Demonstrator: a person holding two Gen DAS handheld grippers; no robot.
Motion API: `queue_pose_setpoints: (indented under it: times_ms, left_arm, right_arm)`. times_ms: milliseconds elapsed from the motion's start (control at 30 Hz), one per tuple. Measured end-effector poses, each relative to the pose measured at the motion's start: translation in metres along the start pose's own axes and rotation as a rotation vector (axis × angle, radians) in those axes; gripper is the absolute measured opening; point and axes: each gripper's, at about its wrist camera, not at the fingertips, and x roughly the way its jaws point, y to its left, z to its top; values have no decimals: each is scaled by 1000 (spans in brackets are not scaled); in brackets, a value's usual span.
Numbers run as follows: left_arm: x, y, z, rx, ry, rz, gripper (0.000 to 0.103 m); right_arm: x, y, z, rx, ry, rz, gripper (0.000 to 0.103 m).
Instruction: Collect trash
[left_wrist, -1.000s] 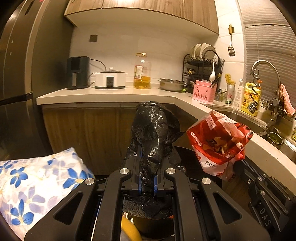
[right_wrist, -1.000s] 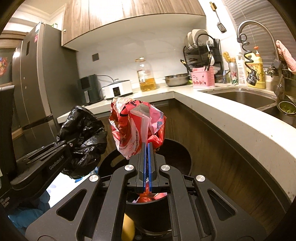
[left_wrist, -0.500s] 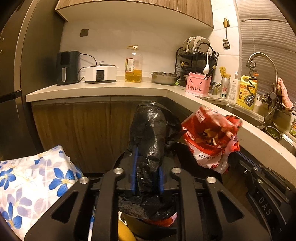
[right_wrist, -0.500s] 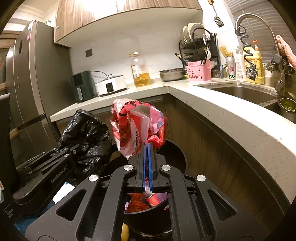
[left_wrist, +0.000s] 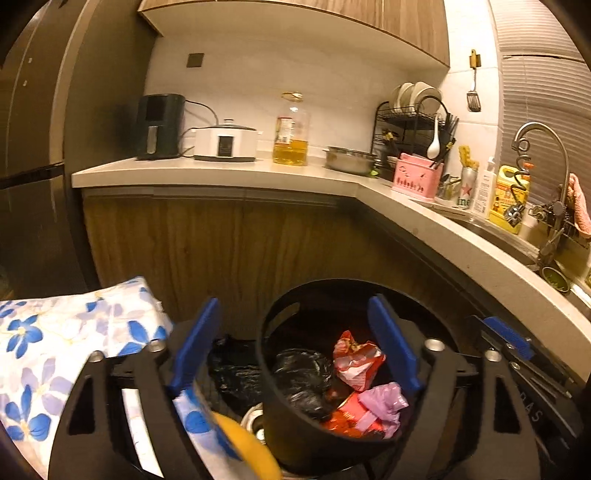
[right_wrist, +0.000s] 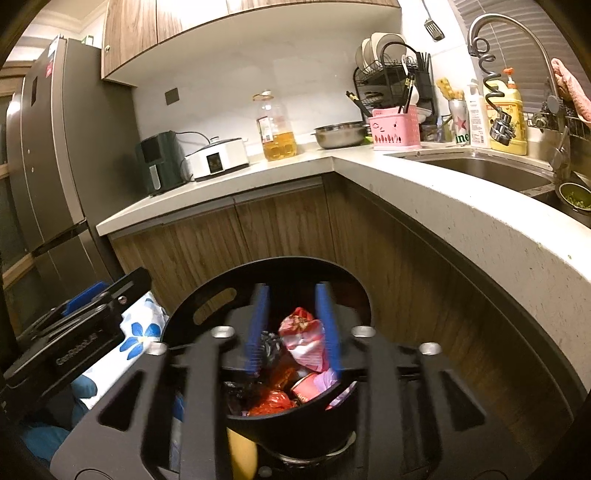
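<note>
Trash lay in a round black bin on the kitchen floor, directly below and just ahead of both hand-held grippers, in the corner where the curved countertop met the wooden cabinets. Both grippers pointed forward and down over the bin's open mouth, so anything let go would drop straight in.

Left gripper had its blue jaws opening, spread wide, one to the left outside the bin wall and the other over the bin, with nothing pinched between them. Beneath it, inside the bin, sat a crumpled black plastic bag. To the left of this gripper lay a cloth with blue flowers.

Right gripper was also opening its jaws, less widely. Between its blue pads, but apparently lower down in the bin and not touched by them, sat a red and white snack wrapper. Its long side ran roughly along the gripper's pointing line. The right gripper was the nearer one to the wrapper; the left was nearer the black bag.

Smaller red and pale purple scraps filled the bin's near side
</note>
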Motion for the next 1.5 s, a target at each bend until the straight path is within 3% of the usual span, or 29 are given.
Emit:
queue_pose_setpoints:
  times_ms: [133, 167, 300, 833, 1500]
  left_arm:
    - [-14, 12, -3, 9, -1, 73, 92]
    - [-19, 17, -6, 6, 1, 93, 96]
    - [-36, 30, -14, 4, 9, 144, 97]
    - [-119, 59, -40, 5, -19, 204, 97]
    - [-227, 86, -86, -21, -37, 240, 97]
  right_arm:
    - [-6, 6, -5, -18, 13, -5, 76]
    - [-8, 8, -6, -26, 15, -6, 78]
    - [-18, 18, -11, -52, 25, -15, 89]
    - [-81, 66, -41, -174, 8, -83, 94]
    - [-184, 103, -84, -193, -22, -68, 97]
